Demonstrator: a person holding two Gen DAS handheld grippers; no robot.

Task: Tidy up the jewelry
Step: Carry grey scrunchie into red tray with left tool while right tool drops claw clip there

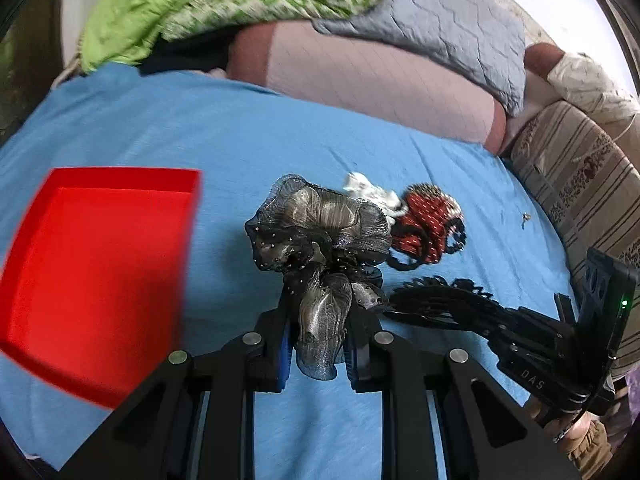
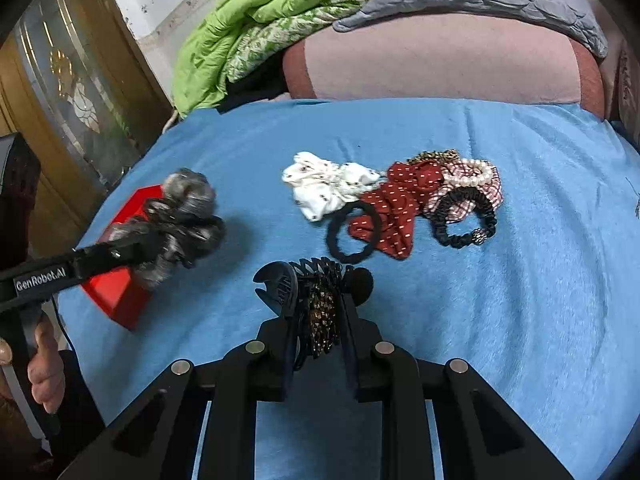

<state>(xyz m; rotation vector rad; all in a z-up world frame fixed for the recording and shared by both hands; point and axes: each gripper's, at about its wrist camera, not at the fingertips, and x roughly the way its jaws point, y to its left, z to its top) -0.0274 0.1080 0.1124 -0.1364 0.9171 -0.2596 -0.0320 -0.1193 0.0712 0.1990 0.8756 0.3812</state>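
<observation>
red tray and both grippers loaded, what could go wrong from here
1. The left gripper pinches only a loose tail of the grey scrunchie; it might slip out before reaching the red tray.
2. The right gripper holds a hair claw whose teeth may snag the blue sheet.

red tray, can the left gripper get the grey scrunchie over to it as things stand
Probably yes. The left gripper is shut on the grey organza scrunchie, and the red tray sits open just to its left with only bare blue sheet between.
</observation>
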